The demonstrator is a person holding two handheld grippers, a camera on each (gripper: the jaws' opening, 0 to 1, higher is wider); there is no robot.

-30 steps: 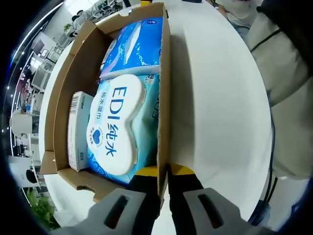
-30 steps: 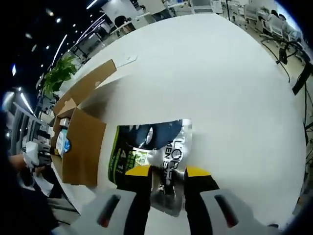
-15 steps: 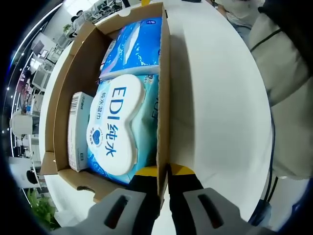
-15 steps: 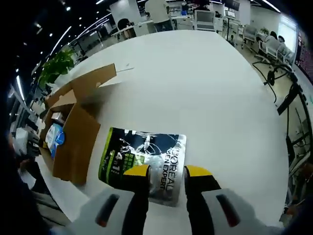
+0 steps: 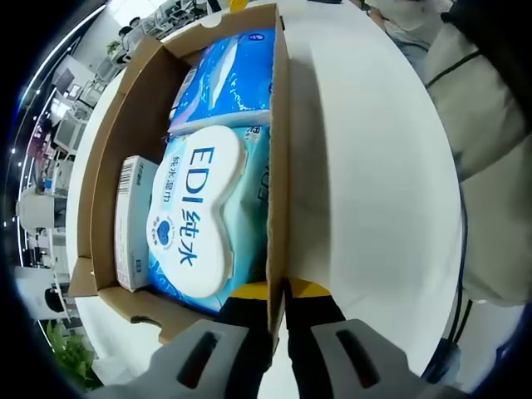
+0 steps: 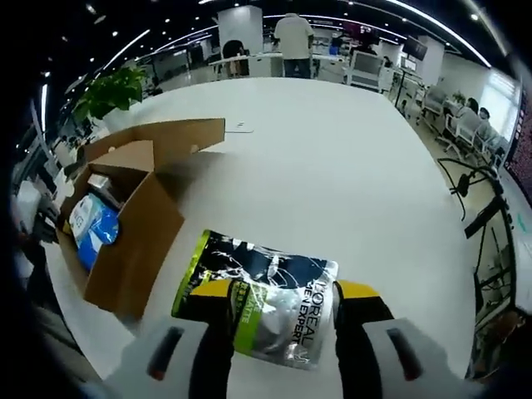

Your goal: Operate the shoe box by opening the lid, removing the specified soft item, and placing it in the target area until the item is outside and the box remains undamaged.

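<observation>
Two grippers are at work. The left gripper (image 5: 278, 293) is clamped together on the upper edge of a side wall of the brown cardboard shoe box (image 5: 279, 150), steadying it on the white tabletop (image 5: 374, 183). The box stands open, its lid flap (image 6: 179, 137) folded back, and inside it lie a blue-and-white pack of wet wipes with a white oval flip lid (image 5: 195, 220), a second blue plastic pack (image 5: 229, 79) beyond it, and a small white carton with a barcode (image 5: 133, 220) along the far wall.

The soft item, a black, green and silver foil sachet pack (image 6: 262, 295), lies flat on the tabletop just beside the box, outside it. The right gripper (image 6: 284, 291) has its jaws apart, one on each side of the pack's near half; whether the pads touch it I cannot tell.

The sachet looks light, limp and glossy, so it would likely slip or fold under a loose pinch. A firm hold across a flat sealed edge seems the safest place. With the item out and the box walls unbent, the task looks close to done.
</observation>
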